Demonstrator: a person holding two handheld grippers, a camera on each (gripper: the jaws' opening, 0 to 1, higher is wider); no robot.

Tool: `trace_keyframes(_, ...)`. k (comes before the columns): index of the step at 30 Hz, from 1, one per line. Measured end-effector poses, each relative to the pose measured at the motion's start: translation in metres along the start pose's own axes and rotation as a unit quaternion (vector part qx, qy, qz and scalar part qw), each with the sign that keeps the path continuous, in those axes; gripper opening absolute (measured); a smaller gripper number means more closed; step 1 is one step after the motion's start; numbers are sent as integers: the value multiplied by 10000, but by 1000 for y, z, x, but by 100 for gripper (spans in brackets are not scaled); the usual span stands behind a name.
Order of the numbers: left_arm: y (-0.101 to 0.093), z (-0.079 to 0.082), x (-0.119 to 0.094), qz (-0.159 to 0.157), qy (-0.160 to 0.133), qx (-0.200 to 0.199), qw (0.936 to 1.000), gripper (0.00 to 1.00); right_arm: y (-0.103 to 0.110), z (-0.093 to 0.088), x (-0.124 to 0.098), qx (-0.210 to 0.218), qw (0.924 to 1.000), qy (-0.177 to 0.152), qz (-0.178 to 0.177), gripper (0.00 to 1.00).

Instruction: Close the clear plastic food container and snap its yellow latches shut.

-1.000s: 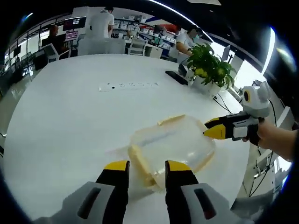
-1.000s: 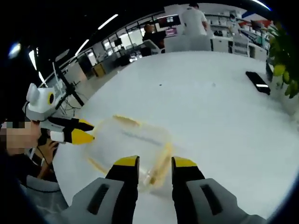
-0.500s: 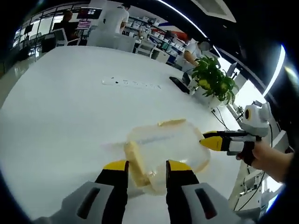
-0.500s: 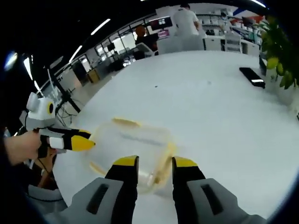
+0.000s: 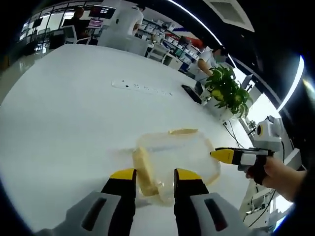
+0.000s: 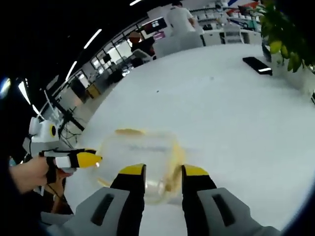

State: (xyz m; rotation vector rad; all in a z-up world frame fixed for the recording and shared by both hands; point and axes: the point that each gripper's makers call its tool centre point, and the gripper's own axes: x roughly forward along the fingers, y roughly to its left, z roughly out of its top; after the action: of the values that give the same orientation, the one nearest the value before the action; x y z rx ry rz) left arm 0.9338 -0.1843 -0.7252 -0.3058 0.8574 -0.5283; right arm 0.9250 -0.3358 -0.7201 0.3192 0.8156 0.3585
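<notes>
Container: clear plastic food container [image 5: 174,160] [image 6: 140,160] rests on the white bench [image 5: 64,128] [image 6: 236,113], lid down on it.
Latches: yellow latch [image 5: 144,172] lies at the end nearest the left tongs; another yellow latch [image 5: 183,132] lies on the far edge.
Left tongs: left tongs [image 5: 153,176] [image 6: 93,159] spread, jaws either side of the container's near end, pinching nothing.
Right tongs: right tongs [image 6: 157,172] [image 5: 216,155] spread over the opposite end; tips just beside the rim.
Background: potted plant [image 5: 227,91], black phone [image 6: 257,65], power strip [image 5: 141,89].
</notes>
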Motion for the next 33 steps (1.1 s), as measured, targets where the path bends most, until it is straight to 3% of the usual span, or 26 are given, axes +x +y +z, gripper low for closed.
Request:
trace_keyframes(20, 1, 0, 2, 190, -13, -515, 9985, 16, 2, -1, 0, 134, 9998, 58, -168, 23)
trace_keyframes(30, 0, 0, 3, 280, -92, -478, 9984, 14, 1, -3, -1, 186, 9994, 34, -275, 21)
trace_keyframes(33, -4, 1, -6, 290, -157, -472, 9983, 13, 0, -5, 1, 207, 9993, 48, -294, 20)
